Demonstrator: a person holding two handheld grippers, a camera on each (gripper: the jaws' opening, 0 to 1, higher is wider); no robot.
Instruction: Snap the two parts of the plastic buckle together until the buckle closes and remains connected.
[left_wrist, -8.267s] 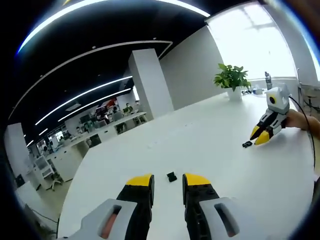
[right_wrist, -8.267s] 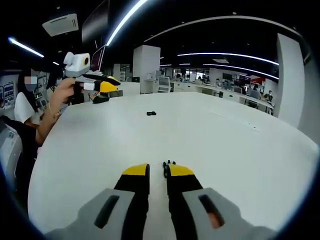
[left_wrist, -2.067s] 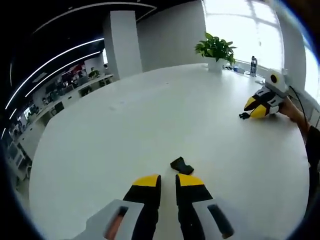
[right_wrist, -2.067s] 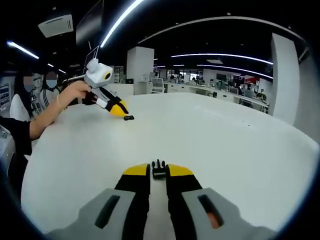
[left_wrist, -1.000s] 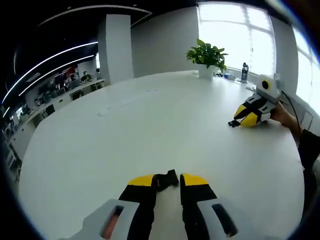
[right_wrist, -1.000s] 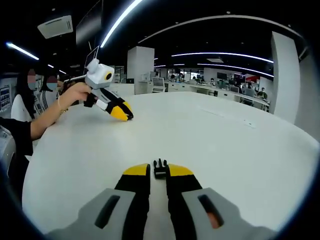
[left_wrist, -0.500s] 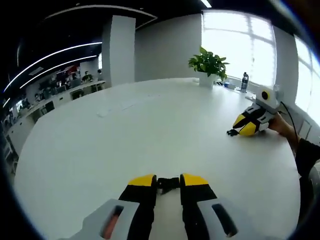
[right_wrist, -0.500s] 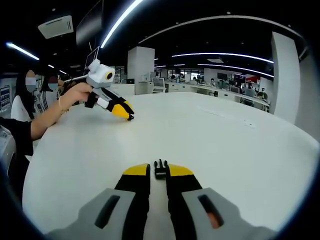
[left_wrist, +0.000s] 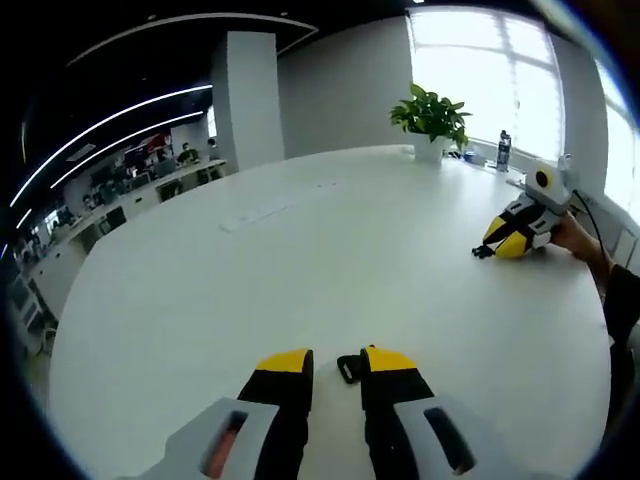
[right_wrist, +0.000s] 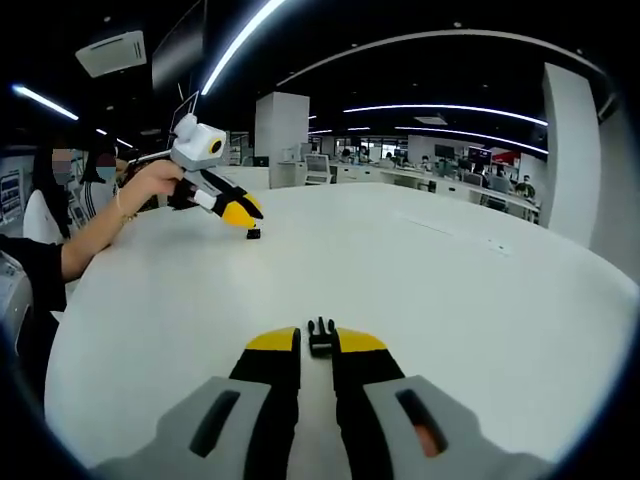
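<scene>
Left gripper view: left gripper (left_wrist: 337, 365) low over white table (left_wrist: 330, 250), jaws apart, not clamped. Socket half (left_wrist: 348, 368) of buckle in the gap, lying against the inner face of the right-hand jaw, well clear of the other jaw; resting on the table or lifted, cannot tell. Far right, right gripper (left_wrist: 497, 247) held in a hand (left_wrist: 572, 235), yellow tips down at the table, a small black piece (left_wrist: 482, 252) at the tips. Potted plant (left_wrist: 432, 118) and bottle (left_wrist: 503, 152) at the far edge under a bright window.

Right gripper view: right gripper (right_wrist: 316, 344) low over table (right_wrist: 430, 290), jaws close together, pinching pronged half (right_wrist: 320, 338) of buckle, prongs pointing forward past the yellow tips. Upper left, left gripper (right_wrist: 244, 220) in a hand (right_wrist: 150, 186), tilted down, socket half (right_wrist: 253, 234) on the table just at its tips. Two halves well apart, not joined. Office desks and pillar (right_wrist: 278, 125) behind.
</scene>
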